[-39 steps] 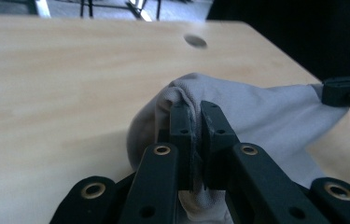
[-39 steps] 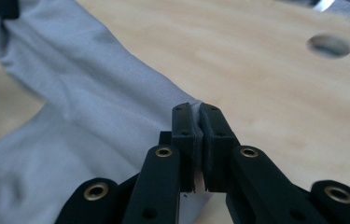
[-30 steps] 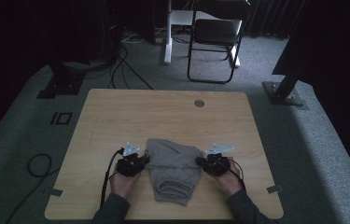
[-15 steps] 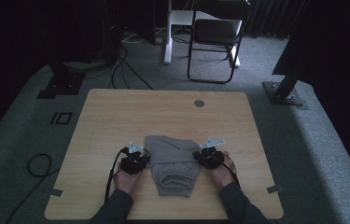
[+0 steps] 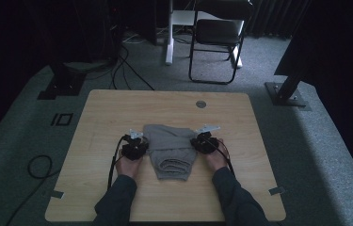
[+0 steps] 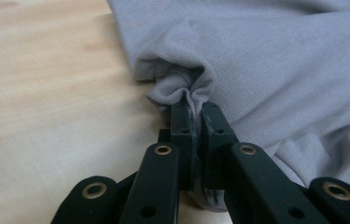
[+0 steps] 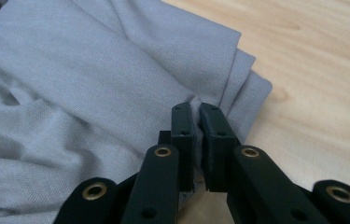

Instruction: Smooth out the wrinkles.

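You're pinching the grey garment [image 5: 168, 151] with both grippers, left gripper [image 6: 195, 122] and right gripper [image 7: 196, 122] clamped on opposite edges, mid-surface toward the near edge. Be lifting evenly, keeping the fold square.

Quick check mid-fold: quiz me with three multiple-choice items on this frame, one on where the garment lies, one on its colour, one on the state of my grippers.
1. The grey garment lies:
A. near the table's front edge, centred
B. on the chair
C. on the floor

2. Its colour:
A. red
B. grey
C. green

3. The left gripper and right gripper are:
A. both wide open
B. one open
C. both shut on cloth

Answers: 1 A, it lies on the wooden table between the hands; 2 B, grey knit in every view; 3 C, fabric is pinched between each pair of jaws.
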A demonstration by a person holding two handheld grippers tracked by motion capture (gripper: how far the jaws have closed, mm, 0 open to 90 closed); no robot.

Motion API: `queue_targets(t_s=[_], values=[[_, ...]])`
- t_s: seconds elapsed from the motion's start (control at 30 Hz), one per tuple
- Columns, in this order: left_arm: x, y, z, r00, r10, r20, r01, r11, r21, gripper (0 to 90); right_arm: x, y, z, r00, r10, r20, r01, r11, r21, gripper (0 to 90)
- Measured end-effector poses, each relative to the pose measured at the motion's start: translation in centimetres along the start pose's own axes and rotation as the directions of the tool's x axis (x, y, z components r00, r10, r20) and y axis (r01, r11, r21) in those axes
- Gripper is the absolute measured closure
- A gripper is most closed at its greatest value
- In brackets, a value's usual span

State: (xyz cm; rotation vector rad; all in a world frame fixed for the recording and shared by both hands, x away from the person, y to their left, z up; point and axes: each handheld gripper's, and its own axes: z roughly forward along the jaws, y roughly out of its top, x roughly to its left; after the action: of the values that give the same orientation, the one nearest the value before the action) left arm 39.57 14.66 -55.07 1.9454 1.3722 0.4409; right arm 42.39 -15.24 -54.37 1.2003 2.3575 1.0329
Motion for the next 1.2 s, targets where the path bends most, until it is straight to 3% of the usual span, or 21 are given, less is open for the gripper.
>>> queue_targets(t_s=[0.17,0.27,0.4,0.47,0.6,0.7,0.77,0.83,0.9,0.93,0.97,1.0,1.07,1.13,1.2], values=[[1.1,2.1,1.7,0.9974,-0.051,-0.051,0.052,0.9986,0.010,86.4,-0.9,1.8,1.6,0.9998,0.015,0.015,-0.015,1.000,0.008,85.0],[1.5,3.1,1.2,0.9950,-0.090,-0.042,0.090,0.9959,-0.014,86.6,-1.4,2.4,1.8,0.9995,0.030,0.014,-0.030,1.000,0.002,85.4],[1.6,4.3,-2.0,0.9979,-0.065,-0.006,0.064,0.9927,-0.102,86.7,-1.5,3.2,-0.5,0.9990,0.045,0.002,-0.045,0.996,-0.079,85.6],[1.3,4.9,-3.9,0.9987,-0.050,0.013,0.051,0.9867,-0.154,86.7,-1.3,3.7,-2.0,0.9998,0.020,0.002,-0.019,0.993,-0.116,85.6],[0.5,5.4,-7.5,0.9978,-0.029,0.060,0.043,0.9672,-0.250,86.7,-0.7,4.3,-5.3,0.9999,-0.010,-0.003,0.009,0.980,-0.199,85.6],[-0.3,4.9,-9.7,0.9955,-0.013,0.094,0.041,0.9529,-0.301,86.6,0.0,4.1,-7.5,0.9996,-0.029,-0.007,0.026,0.969,-0.244,85.6],[-0.8,3.9,-10.8,0.9946,0.008,0.103,0.025,0.9489,-0.315,86.5,0.6,3.3,-8.7,0.9988,-0.044,-0.019,0.038,0.964,-0.262,85.5],[-1.2,2.1,-11.2,0.9926,0.004,0.121,0.035,0.9498,-0.311,86.2,1.2,1.9,-9.3,0.9981,-0.048,-0.039,0.035,0.963,-0.268,85.5],[-1.7,-0.1,-11.0,0.9907,0.010,0.136,0.028,0.9593,-0.281,83.8,2.0,0.1,-9.3,0.9967,-0.061,-0.053,0.046,0.968,-0.246,85.4],[-1.7,-0.1,-11.0,0.9907,0.010,0.136,0.028,0.9593,-0.281,81.5,2.0,0.1,-9.3,0.9967,-0.061,-0.053,0.046,0.968,-0.246,85.4],[-1.7,-2.0,-10.6,0.9874,-0.002,0.158,0.042,0.9677,-0.249,77.6,2.6,-1.6,-8.7,0.9942,-0.087,-0.063,0.072,0.977,-0.203,84.7],[-1.6,-2.7,-10.4,0.9864,-0.010,0.164,0.050,0.9694,-0.240,72.3,2.8,-2.3,-8.4,0.9928,-0.088,-0.082,0.073,0.982,-0.174,83.1],[-1.2,-3.2,-10.4,0.9883,-0.024,0.151,0.061,0.9677,-0.245,67.1,2.8,-3.1,-8.1,0.9904,-0.094,-0.101,0.077,0.985,-0.154,73.8],[-0.8,-2.7,-10.6,0.9866,-0.043,0.157,0.084,0.9619,-0.260,65.0,2.4,-2.9,-8.4,0.9936,-0.061,-0.095,0.043,0.982,-0.185,64.2],[-0.9,-1.8,-10.9,0.9894,-0.035,0.141,0.073,0.9572,-0.280,65.0,2.0,-2.1,-8.8,0.9957,-0.019,-0.091,-0.002,0.976,-0.218,62.0]])
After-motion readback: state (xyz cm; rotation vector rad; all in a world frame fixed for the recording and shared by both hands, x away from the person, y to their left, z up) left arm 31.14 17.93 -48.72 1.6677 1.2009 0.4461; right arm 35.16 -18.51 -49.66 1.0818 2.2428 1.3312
